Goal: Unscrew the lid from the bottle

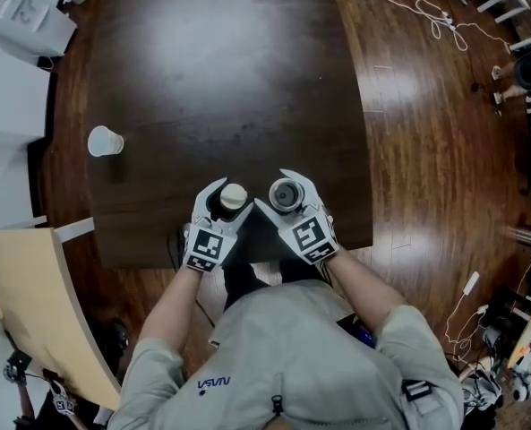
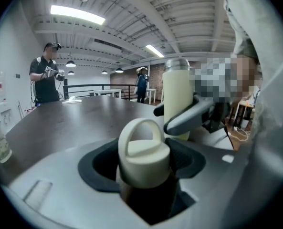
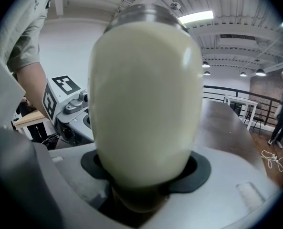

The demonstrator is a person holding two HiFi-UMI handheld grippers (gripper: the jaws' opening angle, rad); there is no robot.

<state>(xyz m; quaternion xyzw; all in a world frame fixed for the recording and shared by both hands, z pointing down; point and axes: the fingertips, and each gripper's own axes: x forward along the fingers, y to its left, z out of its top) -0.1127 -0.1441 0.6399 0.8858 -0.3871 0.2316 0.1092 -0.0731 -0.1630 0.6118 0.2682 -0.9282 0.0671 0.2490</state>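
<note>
The left forearm [image 1: 171,305] and right forearm [image 1: 362,280] reach forward from the torso and converge, so the two grippers sit just beside each other. The left gripper [image 1: 229,199] has its pads pressed on both sides of a cream lid [image 2: 143,151]. The right gripper [image 1: 287,195] clamps the upright cream bottle [image 3: 146,104] — jaws wide around its body.

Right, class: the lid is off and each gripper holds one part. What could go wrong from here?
The bottle is open at the top and gripped only by the right gripper; tipping it could spill any contents, unseen here.
The lid sits between the left gripper's pads by its smooth round sides; it could slip.
Both are near the table's front edge, so a dropped part might reach the floor.
</note>
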